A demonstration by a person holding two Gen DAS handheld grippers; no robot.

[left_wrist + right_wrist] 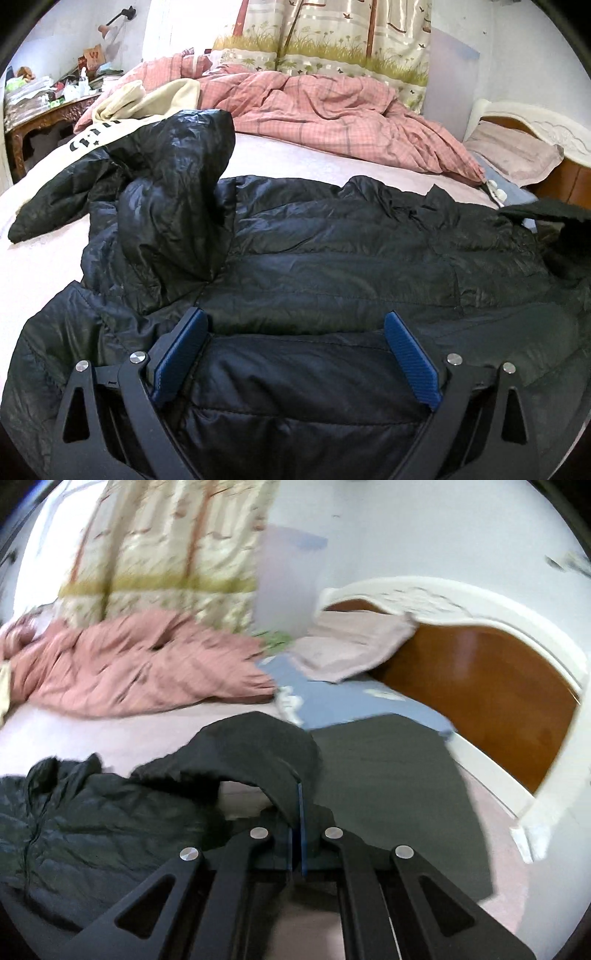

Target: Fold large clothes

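Left claw [295,325] gapes wide just above the black puffer jacket [332,266]; right claw [297,797] pinches the jacket's sleeve [266,746], lifted ahead of it.

free: bare pale-pink bedsheet [295,155] beyond black quilted puffer jacket [332,258] | blocked: rumpled pink checked duvet [332,110] behind; brown wooden headboard [480,686], apparently right

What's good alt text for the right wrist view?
The right gripper, jaws shut, pinches a lifted fold of a black puffer jacket above a bed, the frame motion-blurred. Behind lie a rumpled pink quilt, a pillow and a wooden headboard.
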